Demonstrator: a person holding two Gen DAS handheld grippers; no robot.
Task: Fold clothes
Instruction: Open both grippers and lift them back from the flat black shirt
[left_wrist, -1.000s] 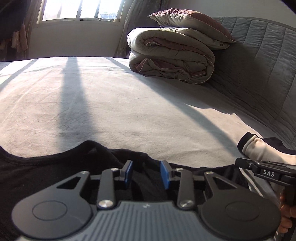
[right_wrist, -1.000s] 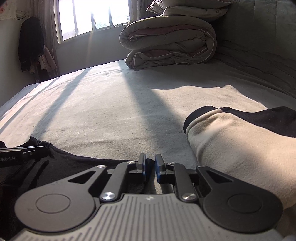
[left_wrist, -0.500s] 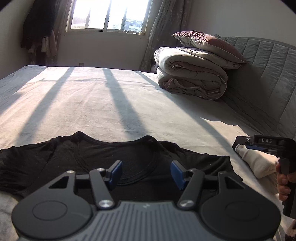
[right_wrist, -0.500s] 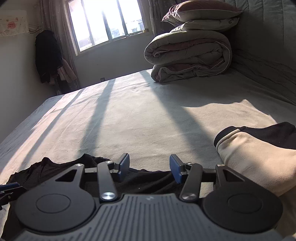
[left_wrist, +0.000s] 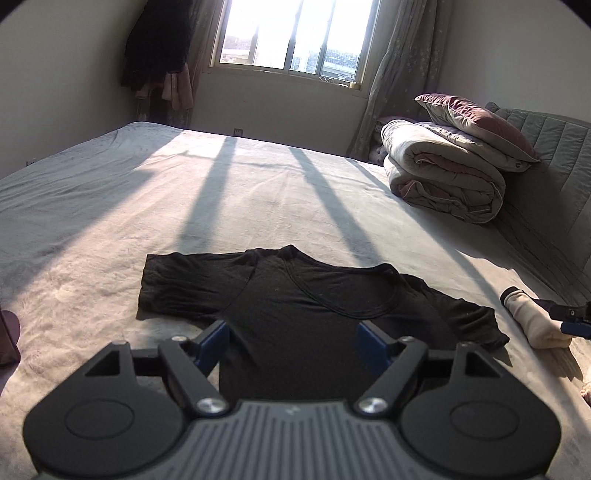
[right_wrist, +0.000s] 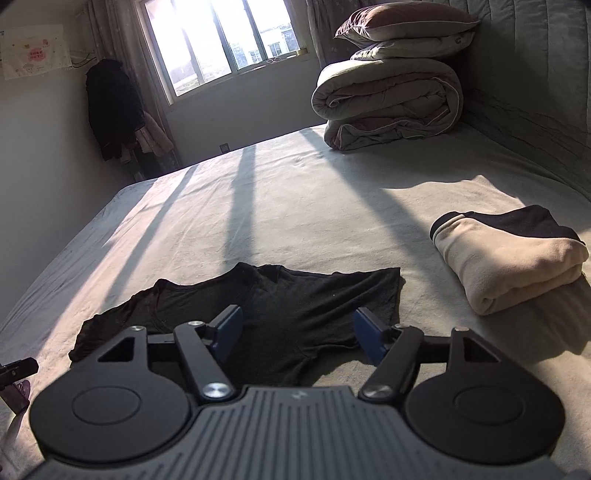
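A black T-shirt (left_wrist: 295, 306) lies spread flat on the bed, collar toward the window, both sleeves out; it also shows in the right wrist view (right_wrist: 273, 306). My left gripper (left_wrist: 293, 341) is open and empty, raised above the shirt's body. My right gripper (right_wrist: 297, 332) is open and empty, raised above the shirt's right side. The tip of the right gripper shows at the right edge of the left wrist view (left_wrist: 572, 317). The lower part of the shirt is hidden behind both grippers.
A folded cream and black garment (right_wrist: 513, 254) lies on the bed (right_wrist: 295, 206) right of the shirt, also in the left wrist view (left_wrist: 532, 321). A rolled duvet with pillows (left_wrist: 447, 177) sits by the padded headboard (left_wrist: 554, 177). Clothes hang (right_wrist: 114, 110) beside the window.
Both grippers opened, let go of the shirt's shoulders and pulled up and back. The shirt now lies flat on the bed.
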